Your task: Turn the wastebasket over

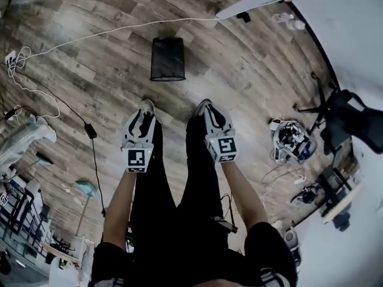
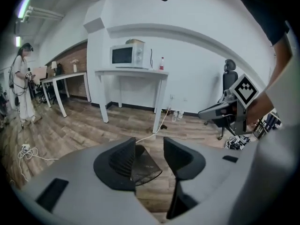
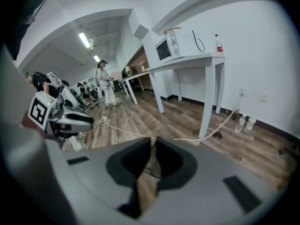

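The wastebasket (image 1: 167,58), black mesh, sits on the wooden floor (image 1: 90,76) in the upper middle of the head view. Its narrower end points to the top of the frame and its wider, curved end faces the grippers. Whether it lies on its side or stands mouth down I cannot tell. A white cable (image 1: 119,31) runs across the floor just above it, apart from it.

Nothing touches the wastebasket. Both grippers hang well below it in the frame, with bare floor between.

The left gripper (image 2: 150,151) is released, its two dark fingers (image 2: 119,161) standing wide apart. In the left gripper view, the wastebasket shows through the gap between them, out on the floor and clear of both pads.

The right gripper (image 3: 153,146) is clenched, its fingers (image 3: 136,161) drawn almost together. Only a thin slit of floor shows between them, and they hold nothing.

In the head view, the person's legs in black trousers (image 1: 173,190) fill the lower middle. Beyond the wastebasket in the left gripper view, a white counter (image 2: 131,72) against the wall carries a microwave (image 2: 127,56). An office chair (image 1: 347,115) stands at the right edge of the head view.
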{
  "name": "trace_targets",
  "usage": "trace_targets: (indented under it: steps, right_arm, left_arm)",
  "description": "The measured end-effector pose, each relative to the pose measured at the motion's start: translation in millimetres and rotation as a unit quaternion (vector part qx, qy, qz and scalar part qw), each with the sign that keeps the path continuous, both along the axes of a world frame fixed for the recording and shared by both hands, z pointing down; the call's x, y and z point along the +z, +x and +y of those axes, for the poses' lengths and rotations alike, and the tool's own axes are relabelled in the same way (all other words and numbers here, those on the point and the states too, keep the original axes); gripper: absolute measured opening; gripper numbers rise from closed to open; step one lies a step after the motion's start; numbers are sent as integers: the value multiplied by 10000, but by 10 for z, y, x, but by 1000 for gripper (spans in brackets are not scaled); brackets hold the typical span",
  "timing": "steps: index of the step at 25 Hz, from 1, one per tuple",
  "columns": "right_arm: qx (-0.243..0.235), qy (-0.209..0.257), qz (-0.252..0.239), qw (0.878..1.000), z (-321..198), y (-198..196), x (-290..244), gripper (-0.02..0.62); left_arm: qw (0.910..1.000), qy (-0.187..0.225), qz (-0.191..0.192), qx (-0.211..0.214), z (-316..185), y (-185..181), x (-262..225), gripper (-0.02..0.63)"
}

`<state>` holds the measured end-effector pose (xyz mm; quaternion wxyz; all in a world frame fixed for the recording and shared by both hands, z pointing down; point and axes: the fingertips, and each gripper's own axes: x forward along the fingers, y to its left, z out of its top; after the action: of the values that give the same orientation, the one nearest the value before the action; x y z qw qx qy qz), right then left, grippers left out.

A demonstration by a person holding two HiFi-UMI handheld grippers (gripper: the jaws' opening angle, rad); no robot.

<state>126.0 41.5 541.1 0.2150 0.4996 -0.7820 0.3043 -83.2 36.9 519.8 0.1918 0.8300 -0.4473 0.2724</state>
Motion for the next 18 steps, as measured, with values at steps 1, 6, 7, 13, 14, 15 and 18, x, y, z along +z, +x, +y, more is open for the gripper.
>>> trace_targets:
  steps: [1,6,7,13,14,15,18]
  right_arm:
    - [3,-63,65,10000,-5,14,215,39]
    - [-174,-435,374,9982,109,-95,1240,146]
    - [-249,-504,441,9974,145,-132,1424,146]
    - [-552,-827,695,9926,239,-297,2320,146]
    - [-597,-879,731,9917,252,-318,2465,146]
    - [-636,-929,768,9907,264,-336,2612,146]
    - [-740,-1033,915,9877,266,-354,3047,146]
  left_arm:
    - [10000,-49,-12,9,-16,-42,186,217]
    - [9996,-171,-225,38,2,-276,1088,219]
    - [9994,-203,-285,66,19,-301,1269,219]
    - [9970,-462,-614,75,61,-424,2247,219]
    - [9963,-550,-663,36,78,-458,2415,219]
    - [9954,-650,-703,7,92,-484,2577,219]
    - [9935,-836,-776,-9,86,-488,2971,219]
